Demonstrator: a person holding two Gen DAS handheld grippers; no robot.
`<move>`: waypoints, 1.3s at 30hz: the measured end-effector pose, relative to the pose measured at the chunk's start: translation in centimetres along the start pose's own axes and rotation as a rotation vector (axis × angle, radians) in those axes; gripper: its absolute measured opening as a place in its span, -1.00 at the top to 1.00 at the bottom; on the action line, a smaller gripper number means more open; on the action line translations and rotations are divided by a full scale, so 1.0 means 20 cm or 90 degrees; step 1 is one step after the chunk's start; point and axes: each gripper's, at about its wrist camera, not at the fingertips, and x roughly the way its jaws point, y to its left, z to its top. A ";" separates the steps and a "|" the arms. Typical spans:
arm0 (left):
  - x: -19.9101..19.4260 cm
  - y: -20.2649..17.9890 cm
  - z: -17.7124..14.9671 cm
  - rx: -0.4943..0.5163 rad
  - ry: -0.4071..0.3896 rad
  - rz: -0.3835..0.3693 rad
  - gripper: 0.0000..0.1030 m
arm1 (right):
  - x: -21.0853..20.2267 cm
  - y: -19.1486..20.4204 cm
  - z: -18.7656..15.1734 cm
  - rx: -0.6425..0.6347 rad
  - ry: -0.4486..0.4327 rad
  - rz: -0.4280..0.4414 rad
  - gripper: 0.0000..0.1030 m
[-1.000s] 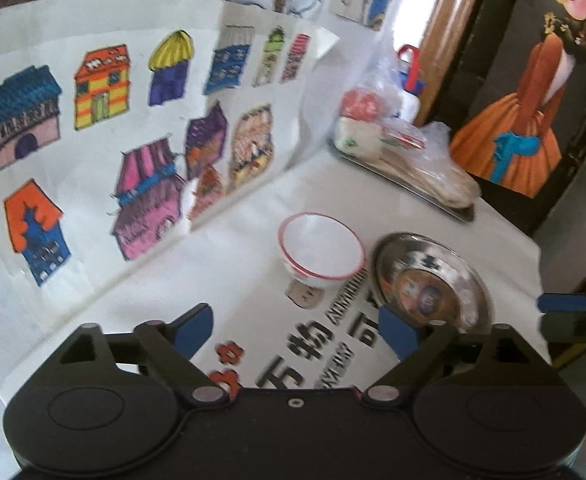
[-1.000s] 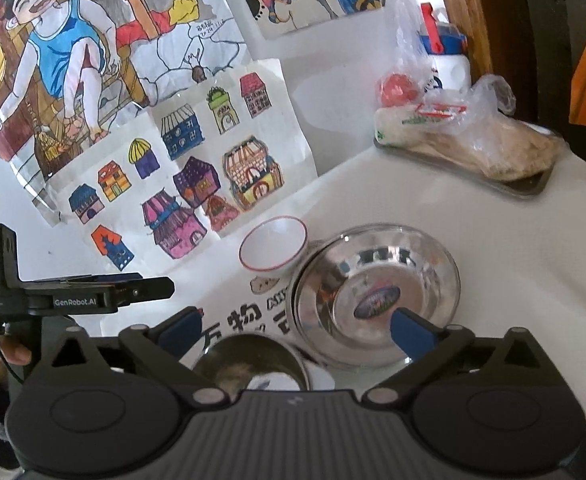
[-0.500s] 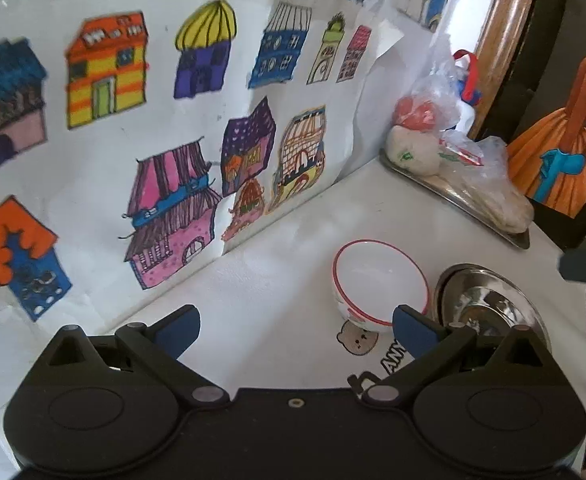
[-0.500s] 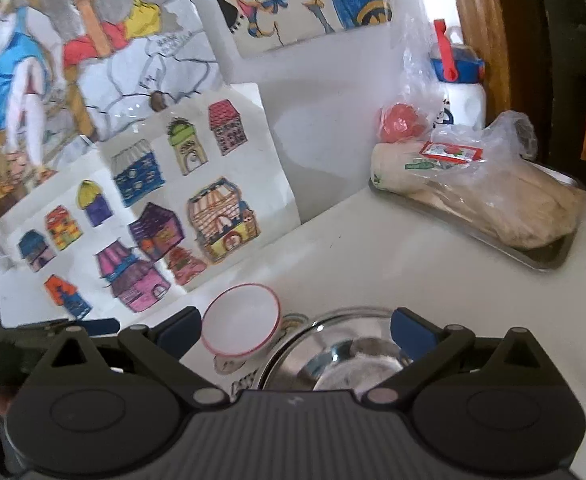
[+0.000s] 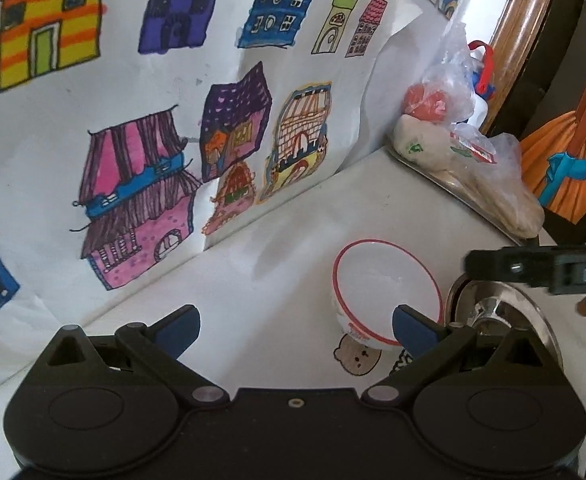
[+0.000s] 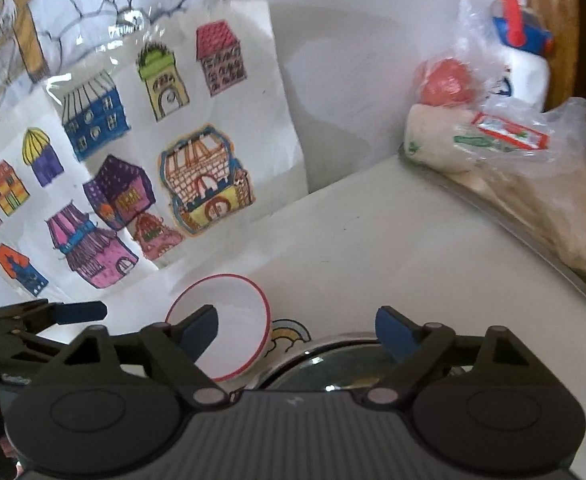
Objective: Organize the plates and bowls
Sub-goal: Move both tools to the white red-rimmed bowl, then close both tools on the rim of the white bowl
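Observation:
A white bowl with a red rim (image 5: 381,284) (image 6: 233,320) stands on the white table. To its right lies a shiny steel plate (image 5: 497,316) (image 6: 333,356), mostly hidden behind the gripper bodies. My left gripper (image 5: 295,326) is wide open; its right fingertip overlaps the bowl's near rim, with bare table between the jaws. My right gripper (image 6: 297,332) hangs over the plate's far edge, its jaws closing, nothing pressed between them. Its left fingertip lies across the bowl in the picture. The right gripper's finger (image 5: 533,270) shows in the left wrist view over the plate.
A sheet of drawn coloured houses (image 5: 173,120) leans against the wall behind the bowl. At the back right, a metal tray (image 6: 533,236) carries bagged food (image 6: 513,152), with a white bottle (image 6: 529,72) behind it. A bear sticker (image 5: 359,356) marks the table.
Both grippers have moved forward and lower towards the wall; the bowl and the steel plate have slid down the views. The right gripper's jaws have narrowed a little.

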 end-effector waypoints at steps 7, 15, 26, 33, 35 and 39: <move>0.04 -0.03 -0.01 0.008 0.003 -0.004 -0.98 | 0.10 0.02 0.01 -0.014 0.024 0.003 -0.58; 0.07 -0.04 -0.02 0.002 0.006 -0.012 -0.74 | 0.15 0.02 0.02 -0.020 0.037 0.008 -0.15; 0.07 -0.04 -0.02 -0.025 0.014 -0.038 -0.07 | 0.19 0.04 0.00 -0.022 0.044 0.011 0.40; 0.05 -0.05 -0.02 -0.038 0.007 -0.055 0.44 | 0.21 0.06 -0.01 -0.017 0.053 0.022 0.55; 0.04 -0.06 -0.02 -0.036 0.008 -0.057 0.58 | 0.22 0.07 -0.01 -0.013 0.053 0.024 0.57; 0.05 -0.09 -0.01 -0.032 0.009 -0.060 0.78 | 0.23 0.09 -0.03 -0.008 0.065 0.037 0.74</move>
